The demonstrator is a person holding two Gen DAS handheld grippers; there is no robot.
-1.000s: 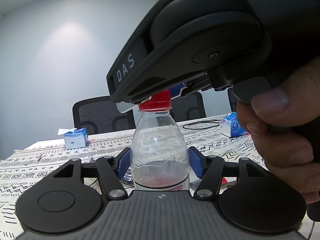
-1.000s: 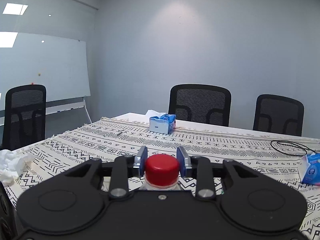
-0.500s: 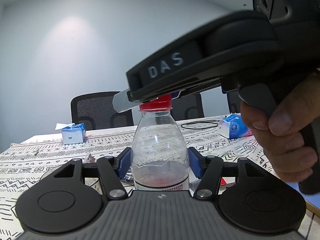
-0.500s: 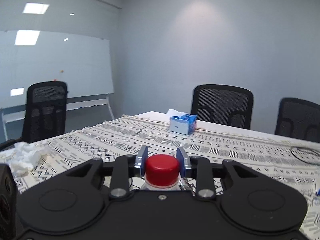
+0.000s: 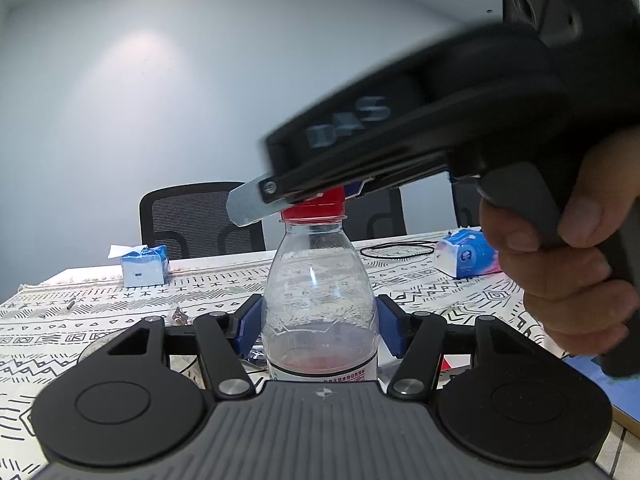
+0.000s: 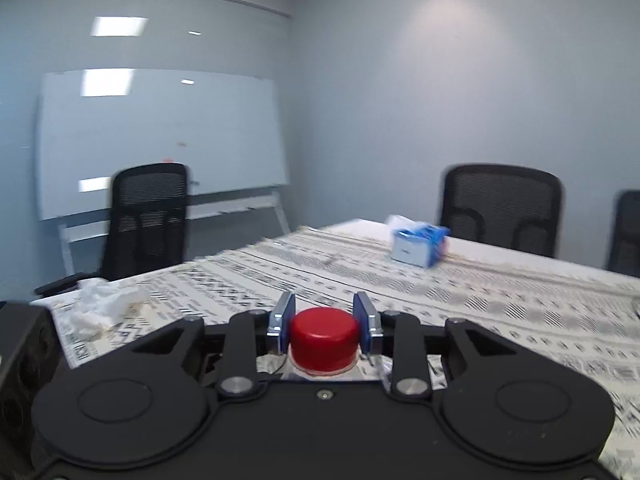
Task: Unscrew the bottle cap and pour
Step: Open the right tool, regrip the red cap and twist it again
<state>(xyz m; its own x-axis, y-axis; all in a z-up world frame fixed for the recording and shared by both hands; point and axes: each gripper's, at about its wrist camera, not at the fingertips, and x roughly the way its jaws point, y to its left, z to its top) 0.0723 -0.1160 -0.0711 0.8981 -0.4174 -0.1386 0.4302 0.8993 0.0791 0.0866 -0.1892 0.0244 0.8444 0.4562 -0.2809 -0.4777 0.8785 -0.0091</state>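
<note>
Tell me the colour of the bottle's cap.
Red; the cap shows best in the right wrist view.

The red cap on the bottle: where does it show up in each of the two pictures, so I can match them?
Left wrist view: the red cap sits just above centre, atop the clear bottle, half hidden under the right gripper.
Right wrist view: the same cap is low and central, pinched between the two blue-padded fingers.
Shared landmark: the blue tissue box near the table's far edge, before a black chair.
</note>
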